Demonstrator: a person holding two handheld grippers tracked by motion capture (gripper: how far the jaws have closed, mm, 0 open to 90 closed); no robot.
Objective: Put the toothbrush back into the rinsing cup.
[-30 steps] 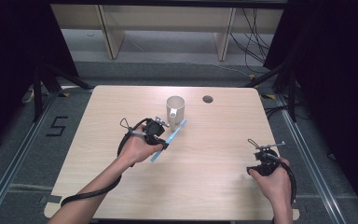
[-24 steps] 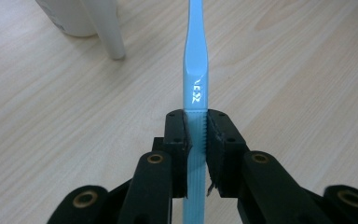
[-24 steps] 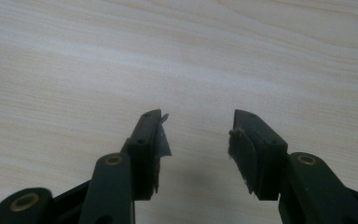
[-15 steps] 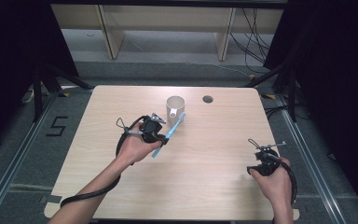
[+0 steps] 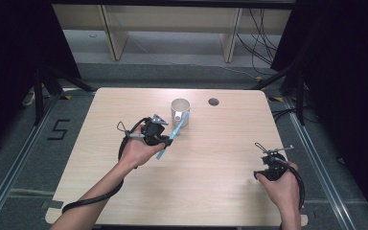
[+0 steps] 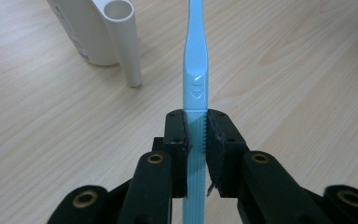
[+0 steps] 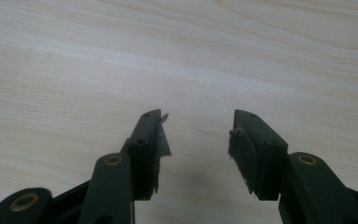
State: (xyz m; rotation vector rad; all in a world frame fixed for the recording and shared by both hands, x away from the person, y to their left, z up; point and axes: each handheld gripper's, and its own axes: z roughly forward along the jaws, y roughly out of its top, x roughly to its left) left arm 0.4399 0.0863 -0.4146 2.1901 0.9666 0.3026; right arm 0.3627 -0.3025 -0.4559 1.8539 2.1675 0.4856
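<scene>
While the left gripper [image 5: 165, 139] clamps the blue toothbrush [image 5: 172, 136] mid-table, just short of the white cup [image 5: 180, 111] toward the far edge, the right gripper [image 5: 263, 165] idles near the right edge. Left gripper view: handle pinched squarely; keep it upright, aiming at the cup's side tube [image 6: 123, 37]. Right gripper view: jaws apart, empty.

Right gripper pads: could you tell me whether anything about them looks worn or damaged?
Yes. In the right gripper view, the pads on the open right gripper look frayed, with ragged edges peeling off both jaws. The table beneath looks unmarked.
</scene>
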